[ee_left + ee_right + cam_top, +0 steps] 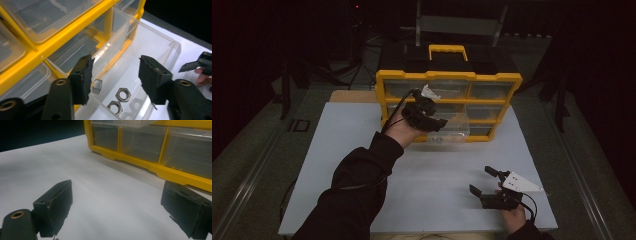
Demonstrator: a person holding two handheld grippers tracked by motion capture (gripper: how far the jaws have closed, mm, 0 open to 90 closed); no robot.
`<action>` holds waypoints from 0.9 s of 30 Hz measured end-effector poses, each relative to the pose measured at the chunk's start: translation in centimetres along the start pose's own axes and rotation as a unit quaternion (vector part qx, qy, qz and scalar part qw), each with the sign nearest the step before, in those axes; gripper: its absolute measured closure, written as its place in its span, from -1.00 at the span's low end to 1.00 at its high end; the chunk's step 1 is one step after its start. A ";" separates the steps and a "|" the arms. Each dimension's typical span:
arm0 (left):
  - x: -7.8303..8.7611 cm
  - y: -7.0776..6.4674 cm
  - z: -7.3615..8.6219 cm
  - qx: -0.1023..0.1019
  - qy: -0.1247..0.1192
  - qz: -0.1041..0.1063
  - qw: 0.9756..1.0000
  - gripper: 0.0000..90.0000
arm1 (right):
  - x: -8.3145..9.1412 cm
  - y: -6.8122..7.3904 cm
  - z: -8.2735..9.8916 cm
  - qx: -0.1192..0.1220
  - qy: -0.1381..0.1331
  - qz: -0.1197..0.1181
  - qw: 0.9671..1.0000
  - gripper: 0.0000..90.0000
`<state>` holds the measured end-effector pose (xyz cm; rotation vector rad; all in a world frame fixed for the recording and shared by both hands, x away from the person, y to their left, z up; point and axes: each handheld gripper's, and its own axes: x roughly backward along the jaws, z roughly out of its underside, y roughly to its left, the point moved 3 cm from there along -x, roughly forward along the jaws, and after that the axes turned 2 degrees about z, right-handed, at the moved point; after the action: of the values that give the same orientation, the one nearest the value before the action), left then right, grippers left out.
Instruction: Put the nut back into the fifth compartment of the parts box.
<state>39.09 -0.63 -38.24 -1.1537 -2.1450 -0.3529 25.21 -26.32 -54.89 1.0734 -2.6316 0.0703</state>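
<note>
A yellow organiser [447, 76] with clear drawers stands at the back of the white board. One clear drawer [160, 50] is pulled out toward me. Two hex nuts [123, 94] lie flat on its floor, and a third nut [97, 86] stands on edge close to the near wall. My left gripper [115, 63] hovers over this drawer with its jaws apart and nothing between the pads; in the high view the left gripper [437, 124] is at the organiser's front. My right gripper [482, 180] rests near the board's front right, open and empty, facing the organiser [150, 162].
The white board [437, 170] has free room between the organiser and my right hand. A yellow carry handle [447, 49] tops the organiser. Dark floor and stands surround the table. The right gripper's tips [197, 65] appear beyond the drawer in the left gripper view.
</note>
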 end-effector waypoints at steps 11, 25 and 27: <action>1.3 -0.7 0.9 -0.004 -0.025 0.007 1.000 -0.61 | 0.0 0.0 0.0 0.000 0.000 0.001 1.000 -0.76; 3.7 -0.5 2.9 -0.007 -0.053 0.030 0.998 -1.00 | 0.1 -0.3 0.1 -0.001 0.002 0.005 1.000 -0.76; 4.3 -0.4 3.2 -0.004 -0.062 0.037 0.997 -1.00 | 0.2 -0.2 0.1 0.000 0.002 0.006 1.000 -0.76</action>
<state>35.75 3.54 -37.76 -1.2861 -2.2006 -0.2637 25.19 -26.56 -54.98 1.0559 -2.6357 0.0751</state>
